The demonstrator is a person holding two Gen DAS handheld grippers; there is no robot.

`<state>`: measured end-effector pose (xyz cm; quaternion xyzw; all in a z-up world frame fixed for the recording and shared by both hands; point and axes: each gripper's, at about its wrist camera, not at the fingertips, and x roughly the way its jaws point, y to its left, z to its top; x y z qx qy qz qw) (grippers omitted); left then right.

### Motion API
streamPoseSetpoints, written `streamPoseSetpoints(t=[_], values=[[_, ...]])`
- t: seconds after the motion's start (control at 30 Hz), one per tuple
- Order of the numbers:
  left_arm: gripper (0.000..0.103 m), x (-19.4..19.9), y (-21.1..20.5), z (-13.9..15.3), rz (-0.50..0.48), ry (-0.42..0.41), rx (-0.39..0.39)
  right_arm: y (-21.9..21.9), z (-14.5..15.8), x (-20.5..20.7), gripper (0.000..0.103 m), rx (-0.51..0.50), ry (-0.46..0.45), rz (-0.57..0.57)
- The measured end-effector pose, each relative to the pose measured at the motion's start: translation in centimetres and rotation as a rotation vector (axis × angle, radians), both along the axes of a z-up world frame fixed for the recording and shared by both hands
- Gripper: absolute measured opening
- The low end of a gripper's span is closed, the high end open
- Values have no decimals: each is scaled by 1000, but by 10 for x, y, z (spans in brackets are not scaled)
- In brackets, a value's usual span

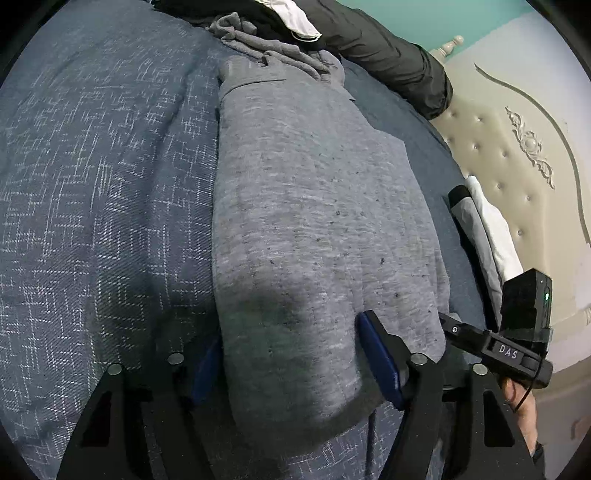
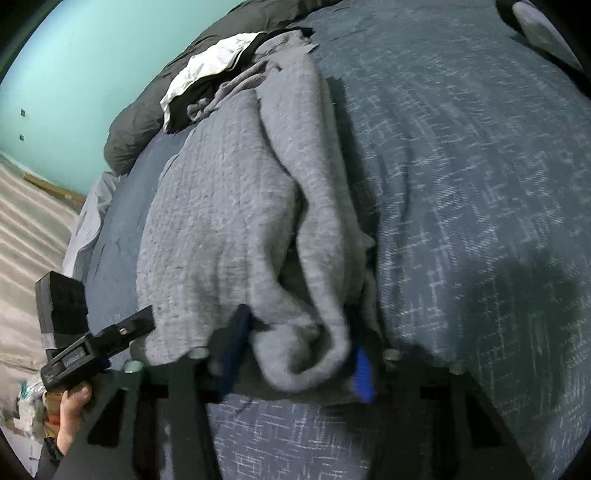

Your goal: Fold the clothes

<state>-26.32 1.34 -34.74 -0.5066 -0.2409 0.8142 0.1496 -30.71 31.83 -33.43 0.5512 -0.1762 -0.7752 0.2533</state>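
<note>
A grey sweatshirt (image 1: 314, 206) lies lengthwise on the blue patterned bedspread (image 1: 103, 206), its hood end far from me. My left gripper (image 1: 293, 365) stands open at the near hem, its blue-padded fingers wide apart with flat fabric between them. The right gripper (image 1: 495, 347) shows at that view's right edge beside the hem. In the right wrist view, the sweatshirt (image 2: 221, 206) has its right side raised into a thick fold. My right gripper (image 2: 299, 362) is shut on that bunched fold, which fills the gap between the pads. The left gripper (image 2: 107, 336) and a hand (image 2: 74, 406) sit at the lower left.
A dark jacket (image 1: 388, 48) and a white cloth (image 1: 295, 18) lie at the far end of the bed. A padded cream headboard (image 1: 517, 155) stands to the right, with a white and grey pillow (image 1: 491, 229) against it. A teal wall (image 2: 74, 74) and floor (image 2: 29, 229) are beyond the bed's edge.
</note>
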Motion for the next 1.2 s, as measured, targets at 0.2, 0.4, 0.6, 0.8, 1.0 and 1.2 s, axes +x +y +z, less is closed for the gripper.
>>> streamPoseSetpoints(t=[0.2,0.4,0.6,0.8,1.0,1.2], values=[[68,-4,4,3,-16,8,-19,7,7,-5,30,-17,-21,24],[68,-7,6,4,-30,4,-30,18,7,-8,56,51,-49,12],[68,-9,5,1,-37,0,-19,10,-5,-16,67,14,-95,25],[68,-4,-1,1,-51,4,-7,7,-6,-17,63,26,-104,65],[68,0,-2,5,-59,13,-18,5,8,-12,65,165,-51,81],[68,2,0,4,-52,16,-18,7,-3,-7,67,124,-104,73]])
